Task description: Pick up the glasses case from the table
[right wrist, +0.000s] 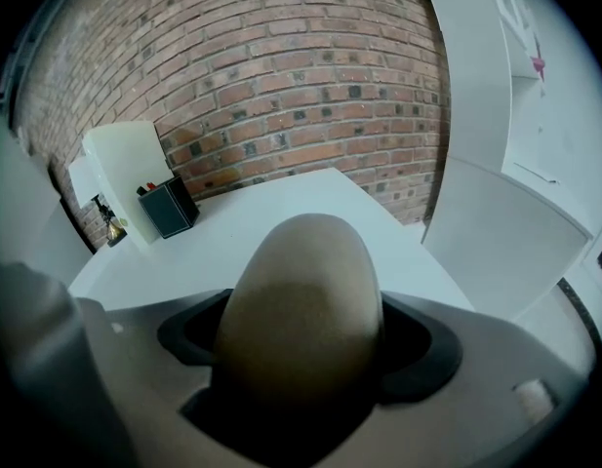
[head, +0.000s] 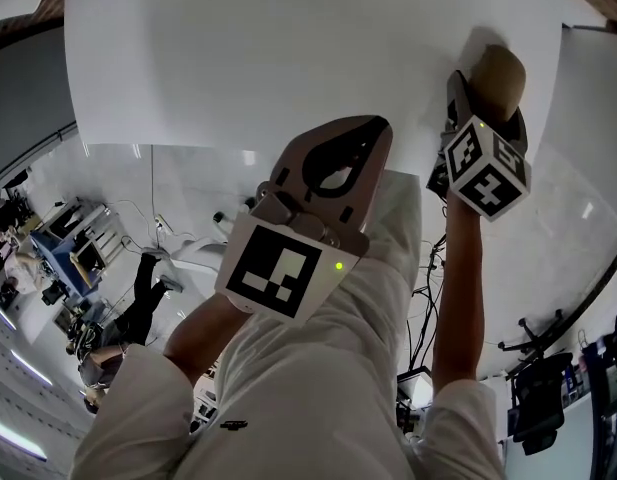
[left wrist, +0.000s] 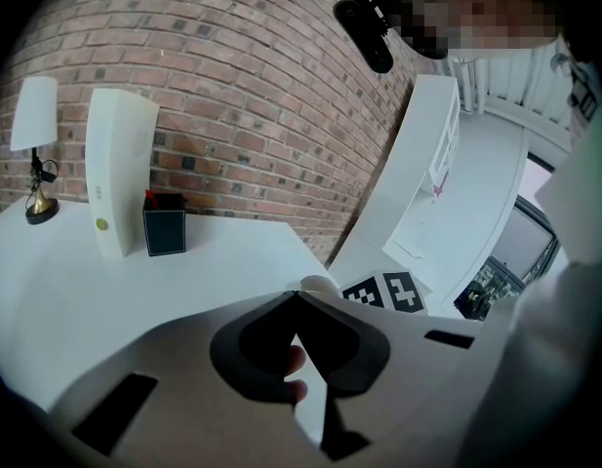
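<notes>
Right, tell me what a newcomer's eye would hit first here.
The tan glasses case, gripped by the right gripper near the white table's right edge, fills the right gripper view. Left of it the left gripper hangs shut and empty; a red brick wall stands behind the table.

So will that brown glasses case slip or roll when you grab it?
Probably slippery: the glasses case is rounded like an egg, so the right gripper meets only curved sides. It looks stiff: no dent shows where the jaws hold it. On the table it might rock or roll.
</notes>
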A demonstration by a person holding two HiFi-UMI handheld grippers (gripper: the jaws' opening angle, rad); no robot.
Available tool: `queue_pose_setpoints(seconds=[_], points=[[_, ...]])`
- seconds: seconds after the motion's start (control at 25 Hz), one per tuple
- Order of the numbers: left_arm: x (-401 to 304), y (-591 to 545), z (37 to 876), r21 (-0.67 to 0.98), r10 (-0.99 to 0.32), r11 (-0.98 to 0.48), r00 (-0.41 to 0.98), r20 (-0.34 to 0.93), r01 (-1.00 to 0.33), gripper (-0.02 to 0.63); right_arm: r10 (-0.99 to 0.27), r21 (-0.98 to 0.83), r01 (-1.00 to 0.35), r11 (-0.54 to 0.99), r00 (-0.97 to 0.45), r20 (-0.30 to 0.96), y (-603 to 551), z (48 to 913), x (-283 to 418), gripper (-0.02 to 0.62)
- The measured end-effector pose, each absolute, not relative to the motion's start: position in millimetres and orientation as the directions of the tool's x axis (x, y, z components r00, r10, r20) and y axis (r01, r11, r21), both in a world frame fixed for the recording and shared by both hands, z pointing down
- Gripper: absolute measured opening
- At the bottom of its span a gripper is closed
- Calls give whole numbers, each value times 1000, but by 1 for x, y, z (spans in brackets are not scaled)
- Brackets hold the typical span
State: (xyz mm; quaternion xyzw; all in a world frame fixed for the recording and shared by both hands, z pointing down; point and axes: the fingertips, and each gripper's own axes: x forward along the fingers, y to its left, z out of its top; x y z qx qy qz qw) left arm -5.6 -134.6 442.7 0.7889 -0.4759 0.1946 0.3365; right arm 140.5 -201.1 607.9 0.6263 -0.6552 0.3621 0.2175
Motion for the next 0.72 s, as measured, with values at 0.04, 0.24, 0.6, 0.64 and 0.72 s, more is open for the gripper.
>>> queue_pose_setpoints(seconds=[0.04,0.24,0.6,0.64,0.72], points=[[-5,-133,440,347,-622,-318,471,625,-882,8,-663,-211,-976,-46,-128,738,-200,604,140,446],[-6,-129,428,353,-634,-316,473,612,-880,8,-685,-204,-979,-16,-137,715,-197,585,139,446],[-11,-128,404,348,-660,-332,480,578,-876,8,-710,-222,-975,14,-166,684,-188,546,140,446],[-14,-128,400,343,-665,-338,480,572,-877,8,-713,-222,-975,17,-168,680,-188,542,138,446],[-17,-129,392,327,-675,-357,484,557,-875,8,-721,-222,-975,23,-170,672,-187,531,137,446]])
